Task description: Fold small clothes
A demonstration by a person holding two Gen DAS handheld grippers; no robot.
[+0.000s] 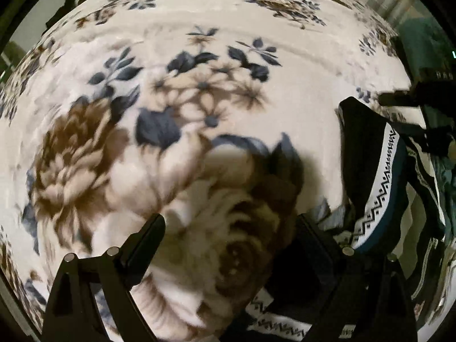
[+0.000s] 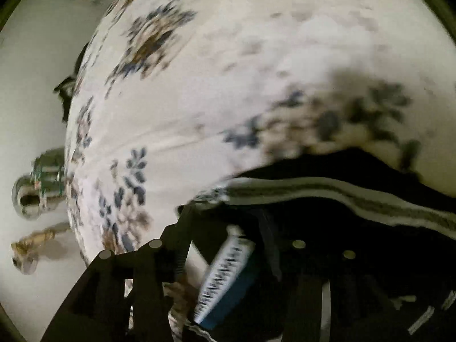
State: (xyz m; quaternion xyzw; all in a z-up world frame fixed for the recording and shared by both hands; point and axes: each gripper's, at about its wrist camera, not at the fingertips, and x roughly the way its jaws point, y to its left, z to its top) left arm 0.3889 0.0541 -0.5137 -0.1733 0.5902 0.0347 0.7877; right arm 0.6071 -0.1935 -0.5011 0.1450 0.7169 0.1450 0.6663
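Left wrist view: the left gripper (image 1: 230, 242) gapes empty above the floral blanket (image 1: 199, 57); the dark garment (image 1: 379, 188) lies off to its right.

Right wrist view: the right gripper (image 2: 236, 228) sits nearer (frame blurred), jaws apart around the garment's patterned band (image 2: 225, 270), whether it pinches unclear

Bare floral blanket (image 1: 256, 65) lies open ahead and leftward; black patterned garment (image 1: 379, 176) apparently crowds the right.

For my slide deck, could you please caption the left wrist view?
Open left gripper above floral blanket, black patterned garment at right.
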